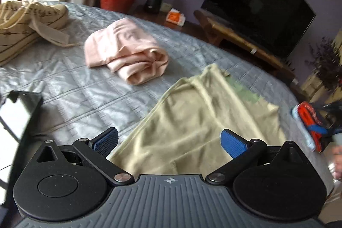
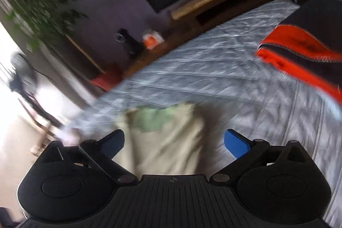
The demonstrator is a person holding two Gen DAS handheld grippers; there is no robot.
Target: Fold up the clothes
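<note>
Left wrist view, nearest first: left gripper point(image 1: 170, 143) stands with jaws wide apart and nothing between the pads, poised over the near end of the yellow garment point(image 1: 205, 121), which lies spread and creased on the grey bedspread point(image 1: 64, 82). Beyond the yellow garment sits a pink garment point(image 1: 126, 50), already bundled; further left of it a striped cream garment point(image 1: 27, 18) lies unfolded. A television point(image 1: 256, 8) stands beyond the bed. Right wrist view is heavily blurred: right gripper point(image 2: 174, 143) likewise wide apart and empty, above the yellow garment's far end, with a red and black garment point(image 2: 303, 52) to its right. Risk, as a judgement: closing on one layer only, or on bedspread beneath, would drag the garment askew; mismatched grip points between both tools would yield a crooked fold
</note>
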